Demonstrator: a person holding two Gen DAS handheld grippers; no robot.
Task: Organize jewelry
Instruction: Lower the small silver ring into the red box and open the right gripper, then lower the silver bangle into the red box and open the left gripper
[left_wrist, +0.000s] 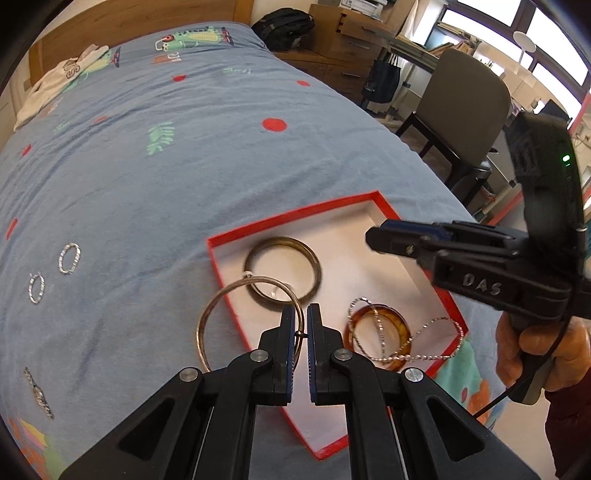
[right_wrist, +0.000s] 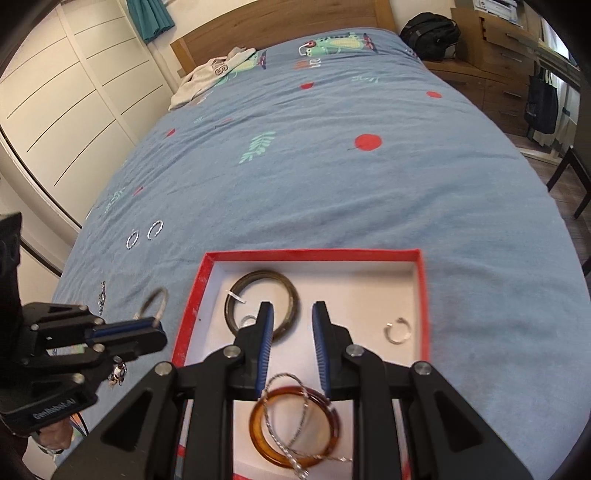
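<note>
Left hand-held gripper (left_wrist: 305, 317) is pinched on a thin metal bangle (left_wrist: 221, 314) at lower center; carry it fully past the red box's (left_wrist: 295, 216) rim before releasing. Right hand-held gripper (right_wrist: 292, 314) hangs open, empty.

A red-rimmed box (right_wrist: 424, 295) with a white floor sits at the bed's near edge. Inside lie a dark bangle (right_wrist: 288, 295) toward its far left corner, an amber bangle (right_wrist: 258, 435) with thin silver chain hoops (right_wrist: 286, 445) across it at the near side, and a small silver ring (right_wrist: 397, 330) by the right wall. A thin gold bangle (left_wrist: 207, 317) hangs pinched above the left rim. Two small silver hoops (left_wrist: 53, 273) and a silver chain piece (left_wrist: 38, 393) lie on the bedspread left of the box.
</note>
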